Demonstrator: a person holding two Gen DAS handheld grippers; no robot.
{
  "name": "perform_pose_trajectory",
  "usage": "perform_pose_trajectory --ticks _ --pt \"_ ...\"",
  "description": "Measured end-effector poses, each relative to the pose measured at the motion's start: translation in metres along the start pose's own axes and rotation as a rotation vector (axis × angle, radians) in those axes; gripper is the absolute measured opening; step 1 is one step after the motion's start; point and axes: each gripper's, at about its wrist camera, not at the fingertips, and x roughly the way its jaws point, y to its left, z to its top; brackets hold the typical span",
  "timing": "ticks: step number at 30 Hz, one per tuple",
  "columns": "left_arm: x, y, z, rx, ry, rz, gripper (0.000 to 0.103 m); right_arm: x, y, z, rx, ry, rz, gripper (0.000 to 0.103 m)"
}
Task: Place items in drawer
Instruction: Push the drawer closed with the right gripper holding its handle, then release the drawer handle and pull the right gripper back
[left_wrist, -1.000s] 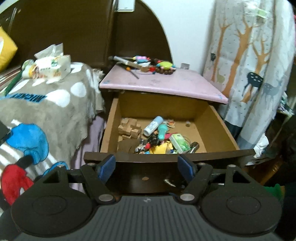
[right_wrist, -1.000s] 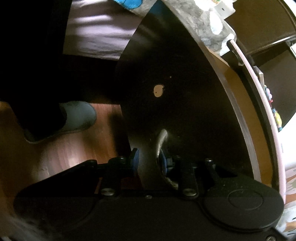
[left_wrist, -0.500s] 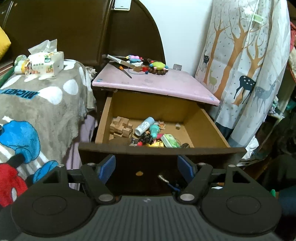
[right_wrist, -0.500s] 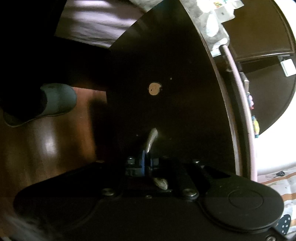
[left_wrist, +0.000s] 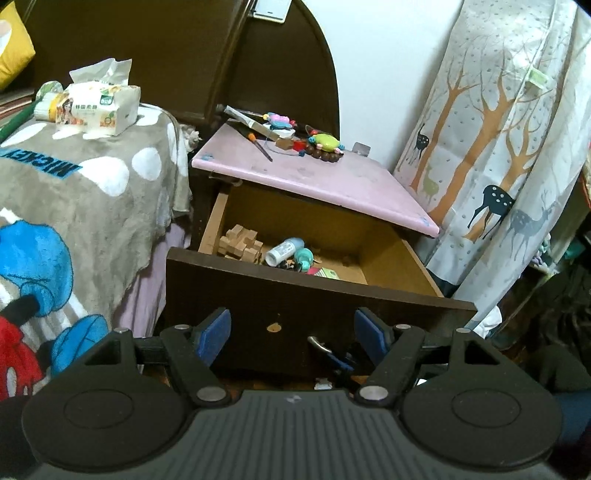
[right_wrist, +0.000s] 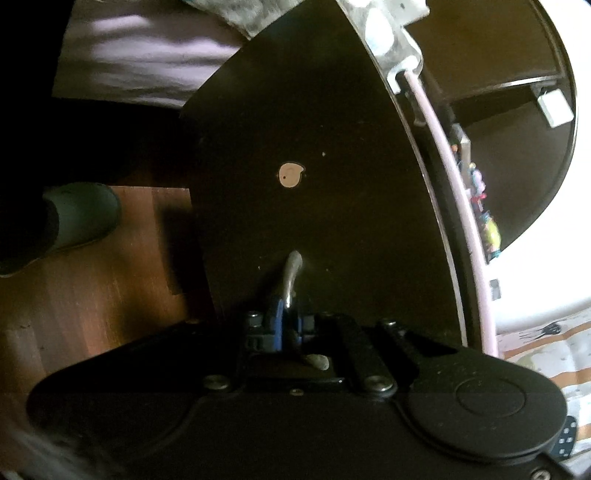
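Right gripper (right_wrist: 286, 325) now clenched on metal drawer handle (right_wrist: 291, 273), jaws gaped a second ago. Left gripper (left_wrist: 291, 332) released, empty, near drawer front. Drawer (left_wrist: 317, 299) open; toys wait on far pink top (left_wrist: 332, 181).

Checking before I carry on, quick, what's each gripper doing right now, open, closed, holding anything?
Left gripper: open, holding nothing.
Right gripper: shut on the drawer handle.

A home bedroom: blanket-covered bed (left_wrist: 85, 192), cluttered nightstand (left_wrist: 314, 177), dark headboard (left_wrist: 147, 48).
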Motion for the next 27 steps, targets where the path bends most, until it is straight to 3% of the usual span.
perform_pose_trajectory --ticks 27 --pt "0.013 0.007 0.002 -0.024 0.036 0.066 0.073 0.103 -0.047 0.018 -0.004 0.063 -0.072 0.0"
